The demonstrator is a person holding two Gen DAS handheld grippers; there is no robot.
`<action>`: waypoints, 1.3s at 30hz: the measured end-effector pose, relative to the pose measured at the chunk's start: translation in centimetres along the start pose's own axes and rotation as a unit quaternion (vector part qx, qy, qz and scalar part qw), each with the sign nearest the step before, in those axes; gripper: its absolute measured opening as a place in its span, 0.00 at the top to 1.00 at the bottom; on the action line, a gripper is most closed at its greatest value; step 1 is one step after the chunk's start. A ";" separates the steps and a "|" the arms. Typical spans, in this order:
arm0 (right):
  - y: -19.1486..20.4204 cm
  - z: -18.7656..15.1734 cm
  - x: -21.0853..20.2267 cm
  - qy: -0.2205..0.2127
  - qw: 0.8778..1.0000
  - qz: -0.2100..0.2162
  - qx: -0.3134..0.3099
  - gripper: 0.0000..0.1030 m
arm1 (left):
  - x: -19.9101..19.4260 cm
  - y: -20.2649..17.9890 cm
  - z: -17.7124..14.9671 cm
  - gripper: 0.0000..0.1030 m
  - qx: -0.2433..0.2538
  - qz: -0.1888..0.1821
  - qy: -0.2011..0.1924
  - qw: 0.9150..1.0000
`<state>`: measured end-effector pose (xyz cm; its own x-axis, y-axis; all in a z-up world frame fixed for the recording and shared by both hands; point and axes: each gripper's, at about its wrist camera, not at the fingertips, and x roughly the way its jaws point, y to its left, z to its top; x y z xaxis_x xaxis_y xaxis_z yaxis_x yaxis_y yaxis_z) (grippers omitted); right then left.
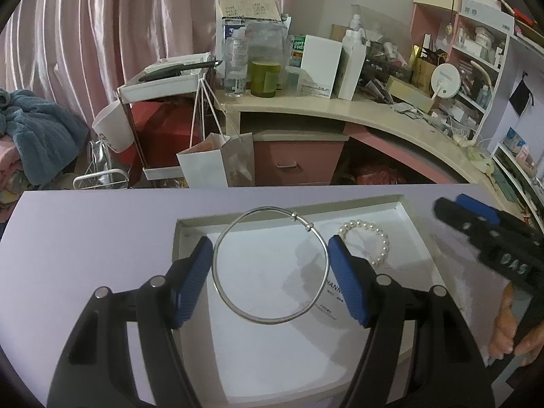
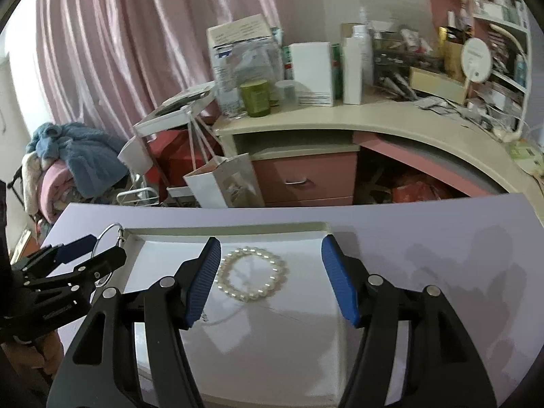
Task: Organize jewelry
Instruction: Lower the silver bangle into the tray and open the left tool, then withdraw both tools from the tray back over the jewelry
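Above the white tray (image 1: 413,234), the left gripper (image 1: 271,265) pinches the silver bangle (image 1: 217,272) across its width; the right gripper (image 2: 270,273) hangs spread, empty, over the pearl bracelet (image 2: 253,277) (lying inside the tray), likely just released.

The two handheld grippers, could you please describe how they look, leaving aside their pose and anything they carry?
Both are alike. The left gripper and right gripper each have two black plastic fingers with cut-out slots, round silver pins at the joints, and ribbed blue pads on the inner faces. Seen from the left wrist camera, the right gripper's black body bears pale lettering. No cables or sleeves are visible.
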<state>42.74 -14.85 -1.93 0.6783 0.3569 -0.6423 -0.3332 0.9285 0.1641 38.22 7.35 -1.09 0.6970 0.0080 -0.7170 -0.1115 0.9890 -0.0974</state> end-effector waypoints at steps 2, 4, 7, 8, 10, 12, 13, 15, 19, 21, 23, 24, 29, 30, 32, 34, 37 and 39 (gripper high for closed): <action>-0.8 -0.2 -0.4 0.000 1.000 -0.004 0.016 0.38 | 0.5 0.0 -0.2 0.33 -0.002 -0.003 0.005 1.000; -1.4 -0.5 -0.6 0.002 1.000 -0.008 0.024 0.38 | 0.9 -0.2 -0.2 0.33 -0.003 -0.006 0.010 1.000; -2.0 -1.0 -1.1 0.004 0.999 -0.016 0.032 0.38 | 1.7 -0.6 -0.4 0.33 0.001 -0.007 0.016 1.000; -2.1 -1.2 -1.2 0.005 0.999 -0.018 0.034 0.38 | 2.0 -0.8 -0.4 0.33 0.002 -0.008 0.017 1.000; -2.5 -1.6 -1.6 0.005 0.999 -0.023 0.041 0.38 | 2.5 -0.9 -0.5 0.33 0.004 -0.008 0.020 1.000; -2.8 -1.9 -2.0 0.004 0.998 -0.027 0.048 0.38 | 3.2 -1.0 -0.6 0.33 0.006 -0.005 0.024 1.000; -2.8 -2.0 -2.2 0.003 0.998 -0.029 0.050 0.38 | 3.3 -1.1 -0.7 0.33 0.006 -0.004 0.025 1.000; -2.9 -2.2 -2.7 0.003 0.998 -0.031 0.054 0.38 | 3.6 -1.0 -0.8 0.32 0.006 -0.001 0.026 1.000; -2.8 -2.5 -3.5 -0.003 0.998 -0.032 0.058 0.38 | 3.2 -0.6 -0.8 0.23 -0.004 -0.004 0.023 1.000; -2.6 -2.7 -4.2 -0.008 0.998 -0.032 0.060 0.38 | 2.1 -0.2 -0.8 0.15 -0.009 -0.005 0.008 1.000; -2.4 -3.1 -4.7 -0.010 0.998 -0.030 0.062 0.38 | 0.9 0.3 -0.7 0.13 -0.015 -0.009 -0.003 1.000; -2.3 -3.2 -5.0 -0.011 0.998 -0.029 0.063 0.38 | 0.6 0.4 -0.6 0.13 -0.017 -0.006 -0.003 1.000; -1.8 -4.4 -7.5 -0.025 0.998 -0.027 0.059 0.38 | -4.3 2.5 -1.2 0.13 -0.044 0.000 -0.039 0.998; -1.7 -4.7 -7.8 -0.027 0.998 -0.027 0.059 0.38 | -5.1 2.8 -1.4 0.13 -0.048 0.002 -0.044 0.998; -1.7 -5.5 -8.9 -0.031 0.997 -0.027 0.063 0.38 | -7.6 3.9 -2.6 0.11 -0.056 0.011 -0.059 0.997; -1.8 -6.4 -9.9 -0.034 0.997 -0.030 0.066 0.38 | -9.7 4.9 -4.0 0.09 -0.062 0.028 -0.071 0.995; -1.8 -7.8 -11.4 -0.038 0.996 -0.035 0.070 0.38 | -12.6 6.3 -6.3 0.08 -0.072 0.049 -0.084 0.993; -1.8 -8.8 -12.4 -0.040 0.996 -0.038 0.072 0.38 | -14.6 7.3 -8.4 0.07 -0.078 0.066 -0.091 0.991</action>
<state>29.17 -21.86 -0.88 0.7497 0.2869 -0.5964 -0.1849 0.9561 0.2275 21.27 13.24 2.92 0.7830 0.1769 -0.5964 -0.3093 0.9425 -0.1265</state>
